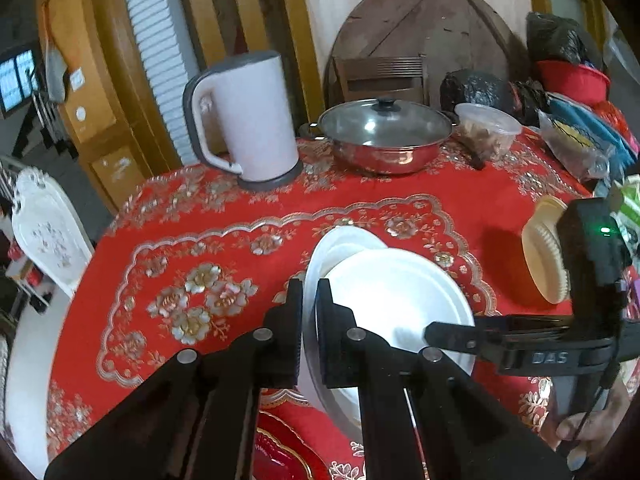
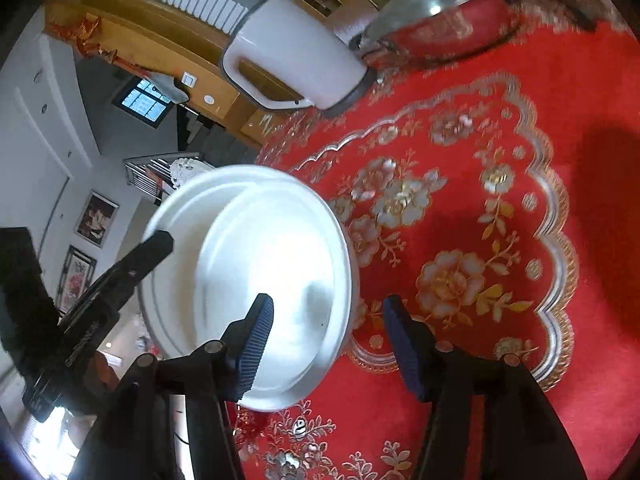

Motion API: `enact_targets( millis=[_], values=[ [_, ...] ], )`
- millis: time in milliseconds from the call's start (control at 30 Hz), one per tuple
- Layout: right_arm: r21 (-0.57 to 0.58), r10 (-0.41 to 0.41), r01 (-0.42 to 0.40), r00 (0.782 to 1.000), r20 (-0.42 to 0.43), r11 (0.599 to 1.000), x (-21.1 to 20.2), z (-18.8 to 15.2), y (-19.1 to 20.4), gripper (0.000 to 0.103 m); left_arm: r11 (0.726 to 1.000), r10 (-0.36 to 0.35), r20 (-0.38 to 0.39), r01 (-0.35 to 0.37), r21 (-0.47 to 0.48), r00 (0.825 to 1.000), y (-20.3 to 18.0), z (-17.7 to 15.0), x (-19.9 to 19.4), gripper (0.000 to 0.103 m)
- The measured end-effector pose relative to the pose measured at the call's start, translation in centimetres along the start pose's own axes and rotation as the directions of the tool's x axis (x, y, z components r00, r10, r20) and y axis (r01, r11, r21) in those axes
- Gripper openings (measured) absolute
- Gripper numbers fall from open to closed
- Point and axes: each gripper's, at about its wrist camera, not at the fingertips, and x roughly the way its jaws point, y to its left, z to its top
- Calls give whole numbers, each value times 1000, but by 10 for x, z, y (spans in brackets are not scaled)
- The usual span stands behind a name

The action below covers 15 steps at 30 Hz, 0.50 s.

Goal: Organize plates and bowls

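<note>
My left gripper (image 1: 308, 320) is clenched on the rim of a white plate (image 1: 394, 296), which it holds tilted above the red table (image 1: 168, 240); a second white plate (image 1: 344, 240) sits nested just behind the first, and I cannot tell whether the two touch. In the right wrist view the same plate (image 2: 264, 280) hangs at about 9 o'clock from my right gripper (image 2: 328, 340), whose ribbed blue fingers (image 2: 256, 344) stand wide apart and grasp nothing, one finger in front of the plate's face, the other over the tablecloth. In the left wrist view, a stack of cream-coloured bowls (image 1: 540, 256) shows at 3 o'clock, beside the right gripper's black body. Far across the table at 12 o'clock stand a white kettle (image 1: 248, 116) and a lidded steel pot (image 1: 384, 136), well apart from the plates.
</note>
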Motion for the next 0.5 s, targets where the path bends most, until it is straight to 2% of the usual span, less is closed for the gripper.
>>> enact_targets(
  millis=[67,133,267,333,400,500],
  values=[
    [6,18,-18,1000,-10,1000,4,-1,-3,52,1000,4,10,-4,16,1000,-6,1,-2,5],
    [10,24,-24,1000,-18,1000,6,-3,-5,37,1000,6,7,-6,23,1000,-7,1,-2,5],
    [18,38,-38,999,-25,999,5,-6,-10,35,999,31,4,-31,12,999,-4,1,1,5],
    [-20,-11,11,1000,7,1000,0,-8,-5,19,1000,31,-4,-31,0,999,0,0,4,5],
    [-34,-22,22,1000,1,999,-1,-7,-2,15,999,37,-9,-37,-7,999,1,-2,7,5],
    [-53,-34,34,999,2,998,-3,-8,0,13,999,45,-17,-45,-8,999,2,-4,10,5]
  ],
)
